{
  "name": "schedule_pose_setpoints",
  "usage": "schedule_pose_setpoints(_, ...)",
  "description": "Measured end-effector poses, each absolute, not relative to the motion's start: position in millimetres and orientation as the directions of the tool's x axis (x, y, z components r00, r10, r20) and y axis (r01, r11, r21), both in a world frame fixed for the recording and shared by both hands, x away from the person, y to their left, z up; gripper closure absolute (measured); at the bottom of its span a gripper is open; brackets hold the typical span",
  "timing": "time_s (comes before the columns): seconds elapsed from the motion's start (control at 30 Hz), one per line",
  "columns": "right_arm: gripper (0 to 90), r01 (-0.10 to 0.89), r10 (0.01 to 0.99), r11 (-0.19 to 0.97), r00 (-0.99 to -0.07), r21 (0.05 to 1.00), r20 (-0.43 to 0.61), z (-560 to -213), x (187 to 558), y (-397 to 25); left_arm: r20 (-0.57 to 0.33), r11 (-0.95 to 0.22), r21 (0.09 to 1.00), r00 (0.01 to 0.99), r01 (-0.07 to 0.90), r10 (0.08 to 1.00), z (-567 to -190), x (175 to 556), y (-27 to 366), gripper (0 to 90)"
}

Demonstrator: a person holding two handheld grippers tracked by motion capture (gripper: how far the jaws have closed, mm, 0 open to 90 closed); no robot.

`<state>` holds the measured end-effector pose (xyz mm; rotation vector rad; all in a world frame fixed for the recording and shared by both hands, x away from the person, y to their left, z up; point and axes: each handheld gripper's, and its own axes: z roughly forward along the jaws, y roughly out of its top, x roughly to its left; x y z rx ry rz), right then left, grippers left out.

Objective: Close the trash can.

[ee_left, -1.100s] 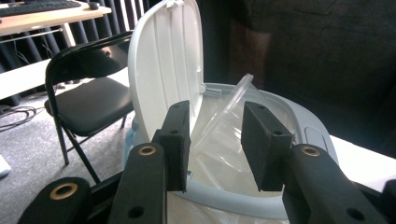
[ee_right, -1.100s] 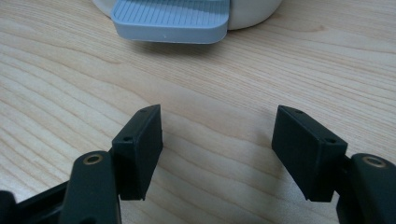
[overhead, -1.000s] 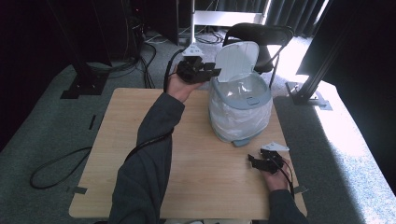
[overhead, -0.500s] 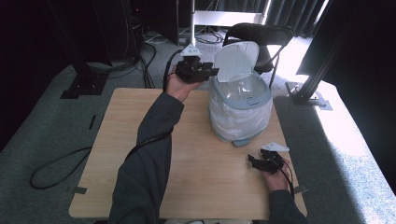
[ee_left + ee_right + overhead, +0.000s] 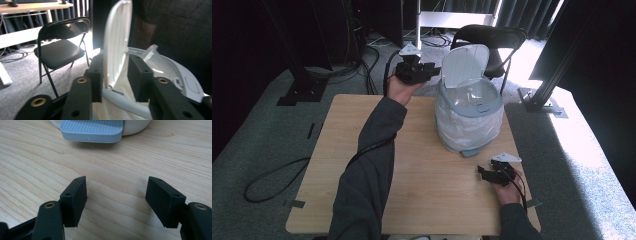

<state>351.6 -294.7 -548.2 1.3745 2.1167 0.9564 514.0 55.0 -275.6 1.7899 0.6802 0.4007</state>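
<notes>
A white pedal bin (image 5: pixel 469 117) lined with a clear bag stands at the back right of the wooden table (image 5: pixel 422 200). Its lid (image 5: pixel 464 62) stands upright. My left gripper (image 5: pixel 436 70) is raised at the lid's left edge. In the left gripper view, the lid (image 5: pixel 117 42) sits between the jaws of that gripper (image 5: pixel 115 68), and both pads touch it. My right gripper (image 5: pixel 482 173) rests low on the table in front of the bin. Here the jaws of the right gripper (image 5: pixel 116 185) stand wide apart, open, with bare wood between them, facing the grey foot pedal (image 5: pixel 91 130).
A black folding chair (image 5: pixel 492 37) stands on the carpet behind the bin. The left gripper's cable (image 5: pixel 277 175) runs off the table's left side onto the floor. Black stands and cables crowd the far left. A bright patch of sunlight lies on the floor at the right.
</notes>
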Motion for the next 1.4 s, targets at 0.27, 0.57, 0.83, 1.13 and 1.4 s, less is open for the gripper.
schedule_pose_setpoints(0.27, 32.6, 0.608, 0.912, 0.268, -0.410, 0.747, 0.007, -548.2, 351.6, -294.7, -0.101, -0.154, 0.948, 0.724, 0.278, 0.683, -276.5, 526.8, 52.5, 83.6)
schedule_pose_setpoints(0.57, 32.6, 0.609, 0.912, 0.268, -0.410, 0.747, 0.007, -548.1, 351.5, -294.7, -0.132, -0.120, 0.945, 0.690, 0.305, 0.711, -269.2, 546.1, 41.3, 83.9)
schedule_pose_setpoints(0.83, 32.4, 0.610, 0.912, 0.267, -0.410, 0.746, 0.008, -548.0, 351.5, -294.6, -0.130, -0.137, 0.948, 0.743, 0.287, 0.657, -267.7, 547.5, 27.3, 83.7)
schedule_pose_setpoints(1.13, 32.2, 0.608, 0.911, 0.270, -0.412, 0.746, 0.007, -548.1, 351.6, -294.6, -0.095, -0.225, 0.944, 0.851, 0.243, 0.517, -280.7, 524.5, 15.5, 83.7)
schedule_pose_setpoints(1.4, 32.2, 0.608, 0.911, 0.271, -0.412, 0.746, 0.005, -548.1, 351.5, -294.5, -0.084, -0.282, 0.930, 0.884, 0.235, 0.460, -295.4, 512.4, 5.5, 86.3)
